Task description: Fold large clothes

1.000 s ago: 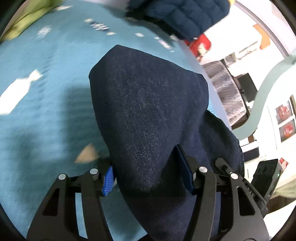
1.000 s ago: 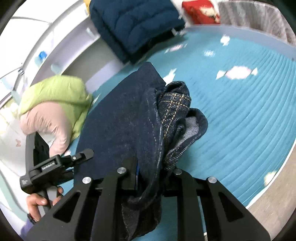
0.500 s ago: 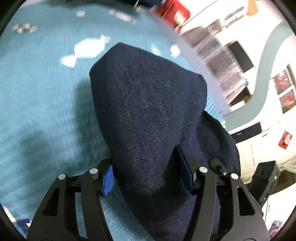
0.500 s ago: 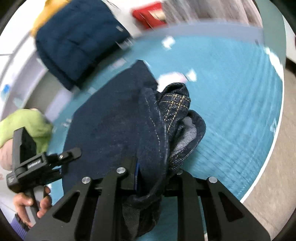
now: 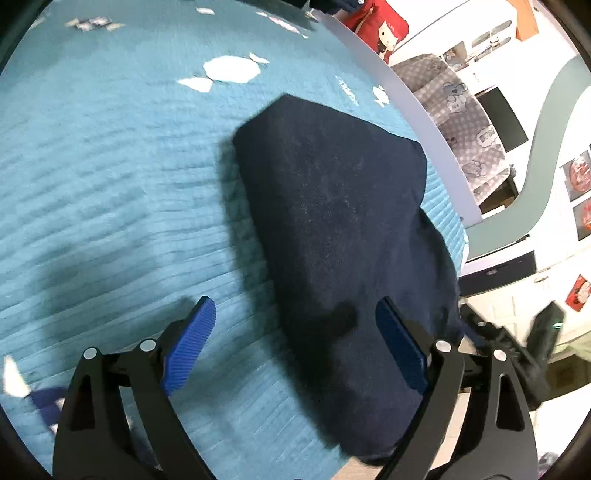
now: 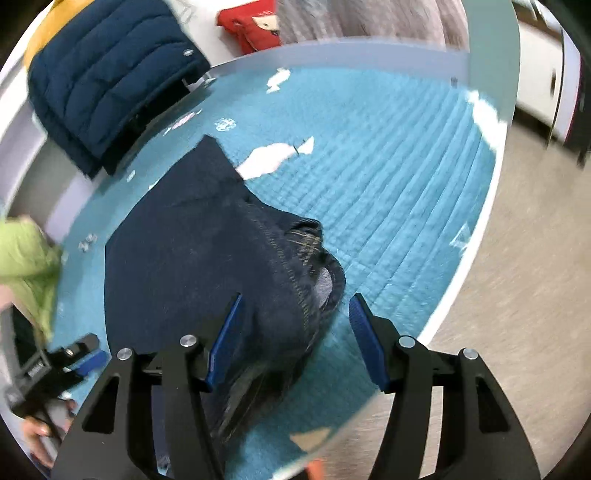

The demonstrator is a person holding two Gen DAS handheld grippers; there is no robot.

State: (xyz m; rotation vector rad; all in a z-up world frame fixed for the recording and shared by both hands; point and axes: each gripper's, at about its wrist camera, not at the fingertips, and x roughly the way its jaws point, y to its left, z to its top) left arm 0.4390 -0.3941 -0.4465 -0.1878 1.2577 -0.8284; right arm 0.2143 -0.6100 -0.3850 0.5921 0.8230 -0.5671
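Observation:
Folded dark blue jeans (image 5: 340, 229) lie on the teal quilted bed cover (image 5: 110, 177). My left gripper (image 5: 295, 336) is open above the near end of the jeans, its blue pads (image 5: 188, 350) apart and holding nothing. In the right wrist view the jeans (image 6: 192, 251) lie folded with the waistband bunched at the right side. My right gripper (image 6: 293, 328) is open over that waistband end, holding nothing. The left gripper also shows in the right wrist view (image 6: 55, 365) at the lower left.
A folded navy puffer jacket (image 6: 107, 77) lies at the far edge of the bed. A green and pink garment (image 6: 26, 266) lies at the left. A red cushion (image 6: 251, 26) and a grey checked blanket (image 5: 461, 110) lie beyond the bed. The bed's white rim (image 6: 476, 236) and floor are to the right.
Both grippers have opened and let go of the jeans, which now lie flat on the bed cover. Both views have swung and pulled back.

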